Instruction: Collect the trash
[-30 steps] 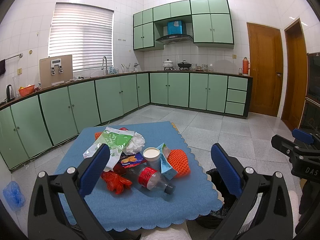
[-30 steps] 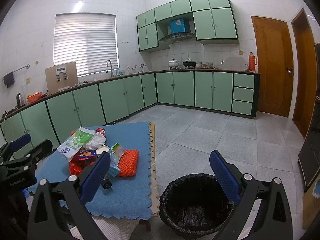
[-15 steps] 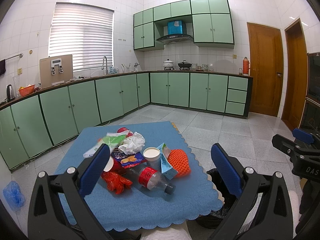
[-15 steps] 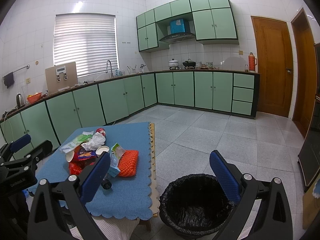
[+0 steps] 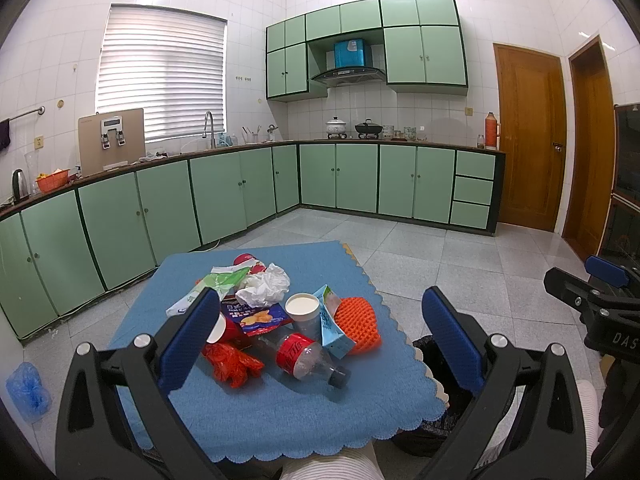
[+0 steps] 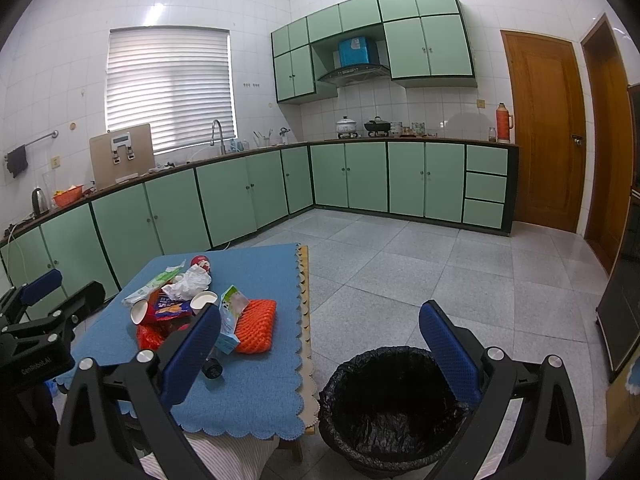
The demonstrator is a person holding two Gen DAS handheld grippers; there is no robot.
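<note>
Both grippers, left (image 5: 320,332) and right (image 6: 320,344), gape empty. One bin (image 6: 394,404), two cups (image 5: 303,307) (image 5: 218,326); bottle (image 5: 308,358) partly hidden in right view.

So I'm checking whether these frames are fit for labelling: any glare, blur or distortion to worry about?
Left wrist view: sharp; strong fisheye bends the cabinets, corners vignette black, the window blinds are blown out. Right wrist view: same bending, a ceiling-light glare spot on the wall tiles, and the trash bin interior is too dark to read.
</note>
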